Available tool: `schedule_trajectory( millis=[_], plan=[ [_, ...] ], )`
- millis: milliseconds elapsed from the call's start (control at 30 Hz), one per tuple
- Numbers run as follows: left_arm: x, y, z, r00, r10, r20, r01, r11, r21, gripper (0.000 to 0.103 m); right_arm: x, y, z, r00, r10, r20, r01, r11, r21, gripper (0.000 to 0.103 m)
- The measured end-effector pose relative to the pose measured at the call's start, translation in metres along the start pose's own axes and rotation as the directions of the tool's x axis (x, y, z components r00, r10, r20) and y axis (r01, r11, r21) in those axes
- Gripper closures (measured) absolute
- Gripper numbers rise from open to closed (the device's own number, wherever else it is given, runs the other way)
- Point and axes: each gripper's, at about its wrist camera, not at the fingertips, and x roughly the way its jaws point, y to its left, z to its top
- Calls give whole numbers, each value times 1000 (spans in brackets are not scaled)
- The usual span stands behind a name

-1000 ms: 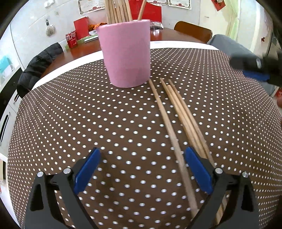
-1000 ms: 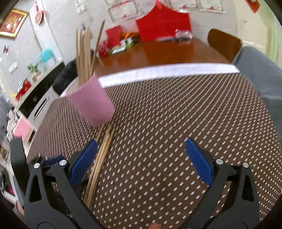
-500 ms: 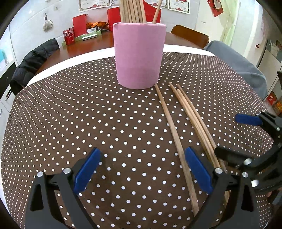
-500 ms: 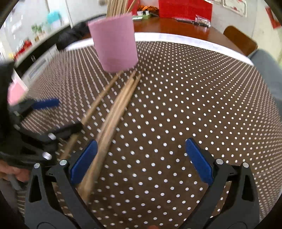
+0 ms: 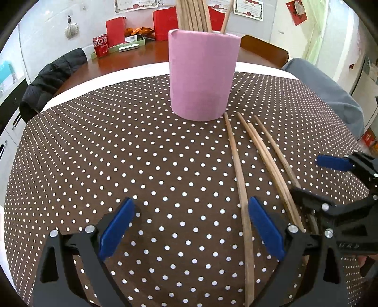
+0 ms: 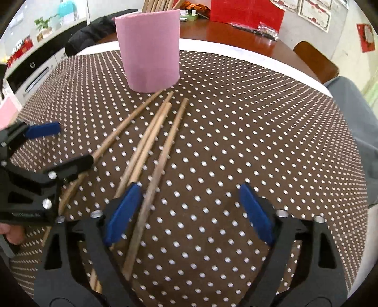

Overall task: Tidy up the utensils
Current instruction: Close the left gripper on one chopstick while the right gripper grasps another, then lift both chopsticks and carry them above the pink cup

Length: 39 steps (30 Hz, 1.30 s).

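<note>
A pink cup [image 5: 203, 75] [image 6: 151, 52] stands on the brown dotted tablecloth [image 5: 118, 153] with several wooden chopsticks [image 5: 193, 14] upright in it. Several loose chopsticks [image 5: 238, 174] [image 6: 151, 139] lie fanned out in front of the cup. My left gripper [image 5: 191, 207] [image 6: 59, 146] is open and low over the cloth, with the leftmost chopstick running just inside its right finger. My right gripper [image 6: 190, 191] [image 5: 330, 184] is closing its jaws; the rightmost chopstick [image 6: 165, 151] lies between them beside the left pad [image 6: 125, 207], not pinched.
Beyond the cloth, a wooden table [image 5: 132, 56] carries red boxes, a soda can [image 5: 100, 46] and a green tray. A black jacket [image 5: 52, 78] hangs over a chair at the left. A grey seat [image 5: 326, 89] and a wooden chair back [image 5: 264, 49] stand at the right.
My right gripper has come down over the near ends of the loose chopsticks and its jaws have narrowed. The rightmost chopstick now lies apart from the pair. The left gripper has shifted slightly.
</note>
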Motion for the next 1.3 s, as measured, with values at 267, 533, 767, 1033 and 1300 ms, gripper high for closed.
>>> schedule_trajectory(
  millis=[267, 533, 767, 1033, 1300],
  plan=[
    [16, -19, 25, 998, 40, -58, -32, 991, 131, 7, -3, -10, 11, 998, 61, -11, -61, 998, 14, 67],
    [18, -28, 48, 992, -39, -117, 61, 980, 190, 84, -2, -8, 11, 996, 88, 8, -88, 996, -13, 94],
    [9, -25, 37, 990, -95, -102, 109, 984, 143, 97, -9, -16, -6, 986, 164, 39, -165, 986, 17, 96],
    [-33, -11, 5, 975, -218, 34, 216, 975, 41, 97, -38, -27, -17, 961, 238, 143, -247, 968, 51, 96],
    [-99, 5, 25, 896, -242, 373, 260, 965, 1, 97, -86, -34, 0, 861, 330, 388, -375, 926, 44, 96]
  ],
)
